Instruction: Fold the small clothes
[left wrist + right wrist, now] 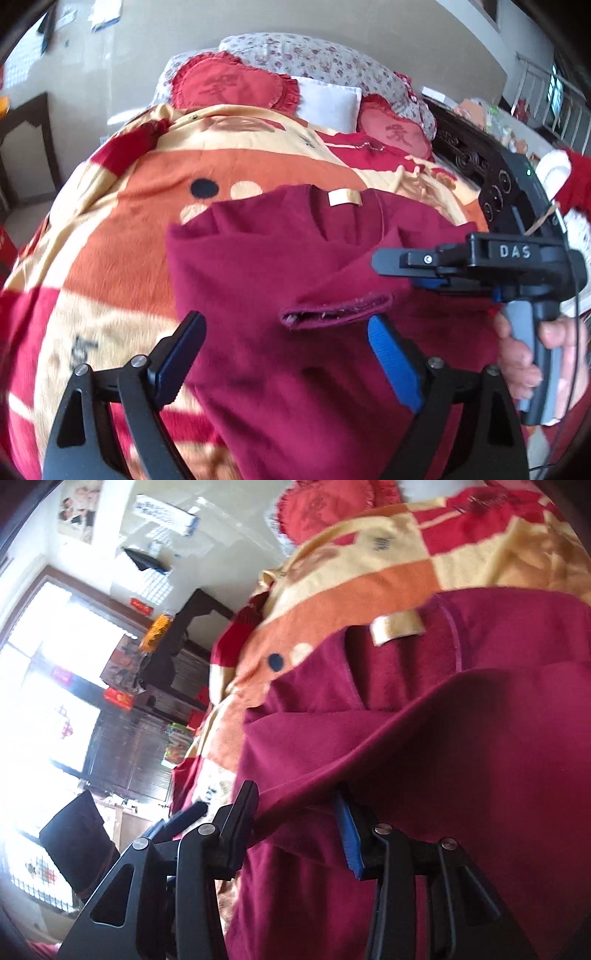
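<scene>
I see a dark red garment (pixel 280 280) lying on a bed, spread over an orange, cream and red blanket (pixel 122 229). Its neckline points away from me, with a cream label (pixel 344 196) showing inside the collar. One sleeve is folded in across the body, its cuff (pixel 332 314) open toward me near the middle of the cloth.

My left gripper (pixel 286 354) hangs over the lower part of the garment with its jaws spread wide; the cloth lies beneath and between them, but neither blue pad presses on it, so it is released.

My right gripper (pixel 295 827) is at the garment's right side. In its own view a fold of the red cloth drapes between the two fingers, which stand only partly apart. The fabric hides the gap, so I cannot tell whether the pads actually pinch it. From the left wrist view I see this gripper's black body from the side, marked DAS, with a person's hand (pixel 532 354) around the grey handle.

Two red heart-shaped cushions (pixel 232 85) and a white pillow (pixel 328 103) sit at the head of the bed, against a floral bedding (pixel 317 62).
</scene>
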A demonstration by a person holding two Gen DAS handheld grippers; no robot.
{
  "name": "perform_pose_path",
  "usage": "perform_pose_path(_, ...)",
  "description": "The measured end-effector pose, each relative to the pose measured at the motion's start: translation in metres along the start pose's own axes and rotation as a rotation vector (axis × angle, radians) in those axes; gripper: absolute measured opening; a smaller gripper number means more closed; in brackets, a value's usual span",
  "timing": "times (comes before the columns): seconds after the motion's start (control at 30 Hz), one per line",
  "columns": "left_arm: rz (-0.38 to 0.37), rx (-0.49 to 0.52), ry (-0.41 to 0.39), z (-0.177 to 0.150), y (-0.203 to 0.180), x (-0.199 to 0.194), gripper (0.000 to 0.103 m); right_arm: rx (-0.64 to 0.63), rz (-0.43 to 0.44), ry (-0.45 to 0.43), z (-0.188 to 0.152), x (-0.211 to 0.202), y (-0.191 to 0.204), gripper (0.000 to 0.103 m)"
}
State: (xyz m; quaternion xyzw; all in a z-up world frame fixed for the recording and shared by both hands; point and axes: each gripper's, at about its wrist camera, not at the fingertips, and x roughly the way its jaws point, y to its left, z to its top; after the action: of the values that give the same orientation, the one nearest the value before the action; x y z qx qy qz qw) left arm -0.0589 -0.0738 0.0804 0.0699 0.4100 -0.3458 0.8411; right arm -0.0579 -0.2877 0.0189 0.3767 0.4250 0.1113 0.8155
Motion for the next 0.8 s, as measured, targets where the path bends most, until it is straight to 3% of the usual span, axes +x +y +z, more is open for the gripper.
perform_pose_path(0.17,0.032,0.171,0.004,0.004,-0.023,0.022,0.092,0.06,0.045,-0.006,0.003,-0.002,-0.008,0.023)
perform_pose_path(0.27,0.018,0.208,0.018,0.008,-0.028,0.031,0.09,0.04,0.03,-0.003,0.005,-0.002,-0.005,0.023)
perform_pose_path(0.3,0.002,0.205,0.029,0.009,-0.029,0.034,0.084,0.039,0.026,-0.002,0.004,-0.002,-0.005,0.023)
perform_pose_path(0.37,-0.015,0.21,0.067,0.012,-0.031,0.041,0.058,0.048,0.01,-0.006,0.001,-0.009,-0.008,0.023)
perform_pose_path(0.43,-0.004,0.21,0.111,0.014,-0.034,0.045,0.018,0.057,-0.002,-0.047,-0.005,-0.028,-0.013,0.023)
perform_pose_path(0.5,-0.041,0.168,0.143,0.02,-0.033,0.042,0.009,0.055,-0.013,-0.102,-0.013,-0.051,-0.018,0.023)
perform_pose_path(0.63,-0.124,0.087,0.19,0.042,-0.045,0.019,0.007,0.07,-0.117,-0.217,-0.043,-0.115,-0.042,0.024)
perform_pose_path(0.7,-0.21,0.058,0.173,0.062,-0.06,-0.004,0.007,0.073,-0.154,-0.235,-0.061,-0.135,-0.053,0.024)
perform_pose_path(0.8,-0.272,0.038,0.151,0.092,-0.084,-0.032,0.007,0.036,-0.151,-0.227,-0.092,-0.154,-0.058,0.024)
